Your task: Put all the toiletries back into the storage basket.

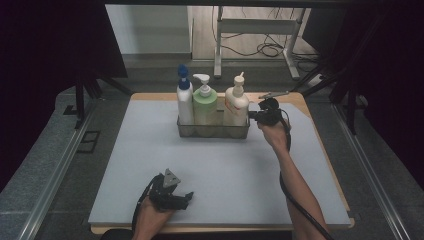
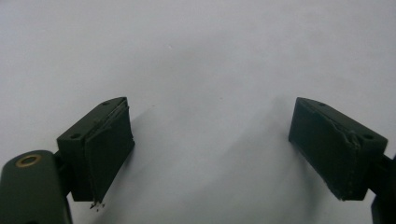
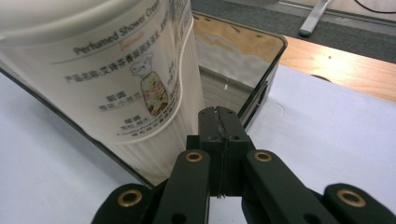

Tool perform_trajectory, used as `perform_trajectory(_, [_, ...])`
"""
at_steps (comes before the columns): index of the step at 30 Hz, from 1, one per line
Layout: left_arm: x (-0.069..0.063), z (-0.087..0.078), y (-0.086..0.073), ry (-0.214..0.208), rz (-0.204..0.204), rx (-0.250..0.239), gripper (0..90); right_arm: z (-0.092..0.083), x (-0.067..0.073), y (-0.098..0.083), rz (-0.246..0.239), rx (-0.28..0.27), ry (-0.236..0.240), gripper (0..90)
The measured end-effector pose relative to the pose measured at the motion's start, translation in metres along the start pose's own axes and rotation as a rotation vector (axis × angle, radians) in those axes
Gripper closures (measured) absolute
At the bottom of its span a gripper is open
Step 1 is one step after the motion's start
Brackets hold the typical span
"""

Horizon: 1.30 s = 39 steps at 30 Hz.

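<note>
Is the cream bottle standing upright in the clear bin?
Yes, upright: the cream bottle stands in the bin, pump on top, beside two other bottles.

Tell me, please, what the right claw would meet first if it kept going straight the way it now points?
Probably the clear tray's end wall right at the tips of the shut right claw, with the cream shower bottle just behind it; depth is hard to judge.

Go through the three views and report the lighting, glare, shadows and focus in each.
High view: dim, surroundings nearly black, grey mat evenly lit, bottles in the clear bin a little soft. Left gripper view: bright, washed-out mat, soft shadows beside the wide-apart fingers. Right gripper view: cream bottle close and bowed by the lens yet its label reads sharply; the bin wall reflects the wooden table edge.
</note>
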<state>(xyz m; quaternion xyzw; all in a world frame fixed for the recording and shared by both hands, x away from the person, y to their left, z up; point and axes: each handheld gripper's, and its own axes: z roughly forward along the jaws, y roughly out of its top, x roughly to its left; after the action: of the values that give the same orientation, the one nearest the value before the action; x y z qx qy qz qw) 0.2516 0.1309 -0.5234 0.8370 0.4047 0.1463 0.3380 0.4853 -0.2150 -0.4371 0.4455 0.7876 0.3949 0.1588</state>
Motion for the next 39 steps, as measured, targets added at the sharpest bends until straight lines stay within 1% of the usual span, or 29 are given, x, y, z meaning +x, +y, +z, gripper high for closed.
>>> perform_trajectory(5, [0.0,0.0,0.0,0.0,0.0,0.0,12.9,0.005,-0.001,0.001,0.009,-0.008,0.019,89.8])
perform_trajectory(8, [0.0,0.0,0.0,0.0,0.0,0.0,12.9,0.007,-0.001,0.001,0.009,-0.011,0.025,89.7])
perform_trajectory(9, [0.0,0.0,0.0,0.0,0.0,0.0,12.9,0.009,0.001,0.002,0.003,-0.008,0.025,89.7])
perform_trajectory(10, [0.0,0.0,0.0,0.0,0.0,0.0,12.9,0.01,0.001,0.002,-0.003,-0.009,0.021,89.7])
perform_trajectory(14, [0.0,0.0,0.0,-0.001,-0.001,0.001,12.9,0.013,0.001,0.002,0.006,-0.007,0.019,89.7])
perform_trajectory(25, [0.0,0.0,0.0,0.0,0.001,0.001,12.9,0.021,0.001,-0.001,0.012,0.004,0.013,89.5])
perform_trajectory(39, [0.0,0.0,0.0,0.0,-0.001,0.001,12.9,0.035,0.009,-0.003,0.006,0.025,0.016,88.2])
